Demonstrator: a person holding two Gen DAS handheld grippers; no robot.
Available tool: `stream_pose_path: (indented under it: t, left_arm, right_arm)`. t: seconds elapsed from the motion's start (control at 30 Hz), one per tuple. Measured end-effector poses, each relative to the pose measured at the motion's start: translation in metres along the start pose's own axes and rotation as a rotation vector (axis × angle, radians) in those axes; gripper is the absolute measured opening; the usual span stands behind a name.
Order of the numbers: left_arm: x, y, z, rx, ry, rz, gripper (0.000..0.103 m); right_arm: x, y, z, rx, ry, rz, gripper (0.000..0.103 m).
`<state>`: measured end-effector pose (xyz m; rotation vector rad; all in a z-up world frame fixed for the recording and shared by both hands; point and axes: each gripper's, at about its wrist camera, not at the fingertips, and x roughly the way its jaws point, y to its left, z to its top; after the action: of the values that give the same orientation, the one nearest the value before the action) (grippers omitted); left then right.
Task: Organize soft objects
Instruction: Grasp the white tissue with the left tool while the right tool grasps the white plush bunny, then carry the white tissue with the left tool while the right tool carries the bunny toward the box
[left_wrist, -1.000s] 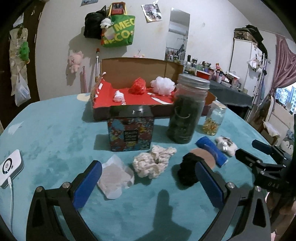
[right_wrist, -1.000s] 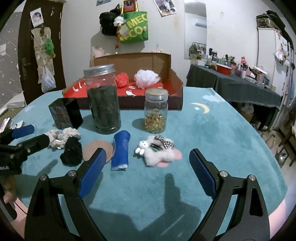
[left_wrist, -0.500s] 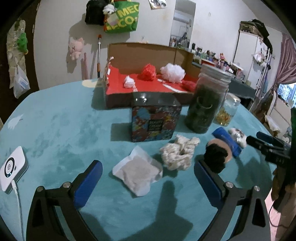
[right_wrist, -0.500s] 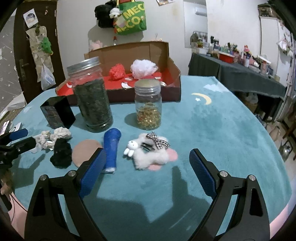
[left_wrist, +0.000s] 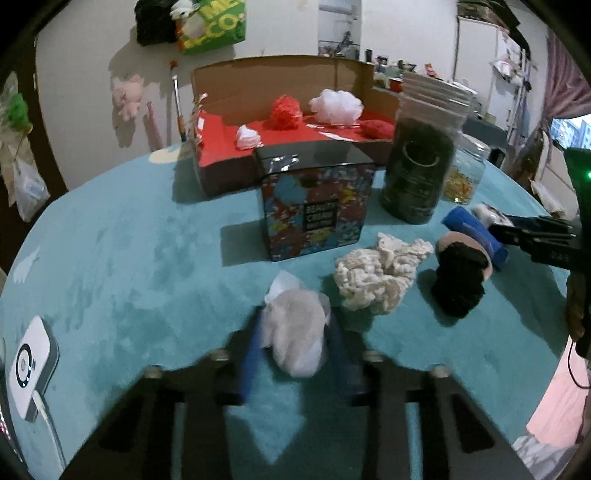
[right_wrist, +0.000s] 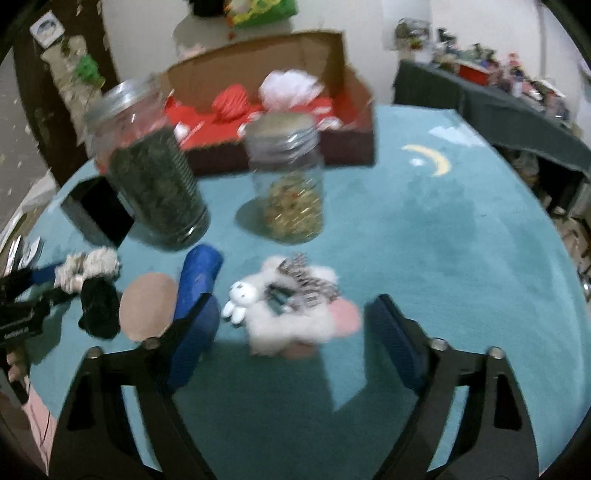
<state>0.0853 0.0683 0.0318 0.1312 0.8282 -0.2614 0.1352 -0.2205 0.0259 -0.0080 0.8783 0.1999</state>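
Note:
My left gripper (left_wrist: 293, 332) is shut on a crumpled white cloth pad (left_wrist: 295, 332) on the teal table. Beside it lie a cream scrunchie (left_wrist: 376, 277) and a black scrunchie (left_wrist: 458, 277). My right gripper (right_wrist: 291, 332) is open, its fingers on either side of a fluffy white plush clip (right_wrist: 291, 314) with a checked bow. An open cardboard box (left_wrist: 280, 74) with a red floor holds red and white pompoms at the back.
A patterned tin (left_wrist: 314, 206), a tall dark jar (left_wrist: 417, 158) and a small jar (right_wrist: 286, 177) stand before the box. A blue roll (right_wrist: 197, 280) and a tan disc (right_wrist: 147, 306) lie left of the plush. A white device (left_wrist: 31, 365) sits at the left edge.
My left gripper has moved forward and closed on the white cloth pad. My right gripper has moved forward, so its open fingers now flank the plush clip.

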Motion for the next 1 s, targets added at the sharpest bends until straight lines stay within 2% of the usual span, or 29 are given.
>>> stream_pose_path:
  t: [0.03,0.07,0.17,0.3,0.5,0.7,1.0]
  left_arm:
    - [-0.001,0.000,0.000,-0.002,0.000,-0.004,0.020]
    - [-0.003,0.001,0.000,-0.006,-0.002,-0.007,0.019]
    - [-0.014,0.000,0.004,-0.013,-0.030,-0.021,0.018]
    - [-0.032,-0.006,0.017,-0.003,-0.092,-0.027,0.018]
    - [-0.035,-0.026,0.032,0.014,-0.134,-0.132,0.018]
    - [-0.025,-0.051,0.044,0.046,-0.136,-0.235,0.018]
    - [-0.011,-0.062,0.053,0.047,-0.117,-0.269,0.018]
  right_arm:
    - [-0.001,0.003,-0.001,-0.015,-0.006,0.008,0.061]
    - [-0.002,0.004,-0.002,-0.030,-0.012,0.015,0.045]
    - [-0.008,0.004,-0.005,-0.029,-0.043,0.033,0.038]
    - [-0.024,0.012,-0.006,-0.061,-0.103,0.018,0.038]
    - [-0.043,0.024,-0.003,-0.067,-0.144,0.099,0.038]
    - [-0.042,0.037,0.004,-0.084,-0.143,0.162,0.038]
    - [-0.038,0.048,0.005,-0.092,-0.142,0.196,0.038]
